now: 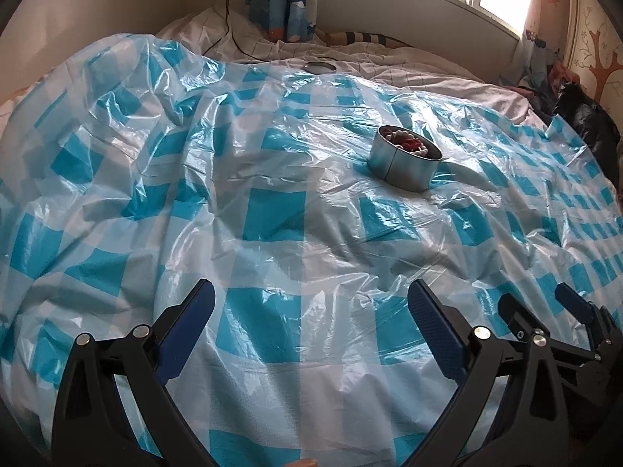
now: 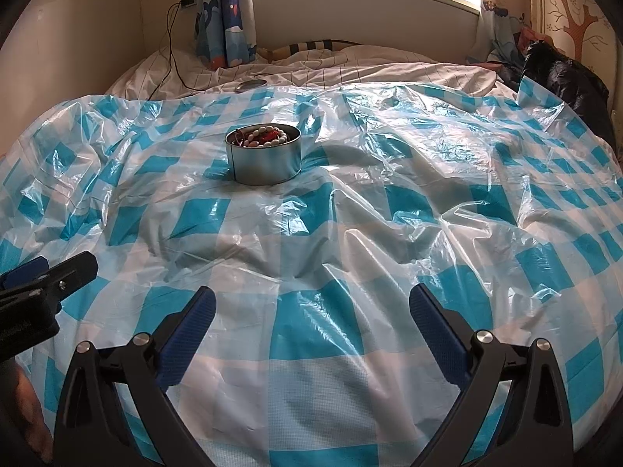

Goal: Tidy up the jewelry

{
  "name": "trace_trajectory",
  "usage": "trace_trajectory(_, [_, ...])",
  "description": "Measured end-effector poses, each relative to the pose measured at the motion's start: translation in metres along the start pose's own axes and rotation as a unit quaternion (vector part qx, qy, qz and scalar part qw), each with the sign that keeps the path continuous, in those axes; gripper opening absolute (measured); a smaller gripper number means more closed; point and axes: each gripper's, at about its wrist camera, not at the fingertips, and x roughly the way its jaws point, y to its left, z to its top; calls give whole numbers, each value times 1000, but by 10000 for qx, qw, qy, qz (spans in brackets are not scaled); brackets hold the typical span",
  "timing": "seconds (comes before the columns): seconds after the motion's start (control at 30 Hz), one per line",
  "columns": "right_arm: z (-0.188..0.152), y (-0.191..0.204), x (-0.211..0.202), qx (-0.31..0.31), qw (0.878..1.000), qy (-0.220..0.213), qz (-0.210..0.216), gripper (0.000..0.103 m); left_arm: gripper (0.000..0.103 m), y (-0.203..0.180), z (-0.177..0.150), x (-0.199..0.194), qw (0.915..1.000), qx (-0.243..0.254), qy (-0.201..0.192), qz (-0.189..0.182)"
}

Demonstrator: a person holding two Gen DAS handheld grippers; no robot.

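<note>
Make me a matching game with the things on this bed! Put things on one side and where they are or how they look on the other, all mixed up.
Things:
1. beads
2. round tin
3. lid
4. right gripper

Clues:
A. lying on the white sheet, past the far edge of the checked plastic
B. open, holding nothing
C. white and red, inside the tin
D. silver, standing on the blue checked plastic

Pairs: 1-C, 2-D, 3-A, 4-B
</note>
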Motion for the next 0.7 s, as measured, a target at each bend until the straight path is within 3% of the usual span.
trace_trajectory(0.3, [-1,1,1,-8,10000,18,-3,95,95,10,0,3,9993,-341,80,-126])
trace_trajectory(0.47, [-1,1,2,-15,10000,17,-7,95,95,18,-2,-1,9984,-551,-66,-132])
trace_trajectory(0.7, [-2,2,-1,-123,9998,-97,-79,95,95,0,-3,-18,9964,150,-681,475])
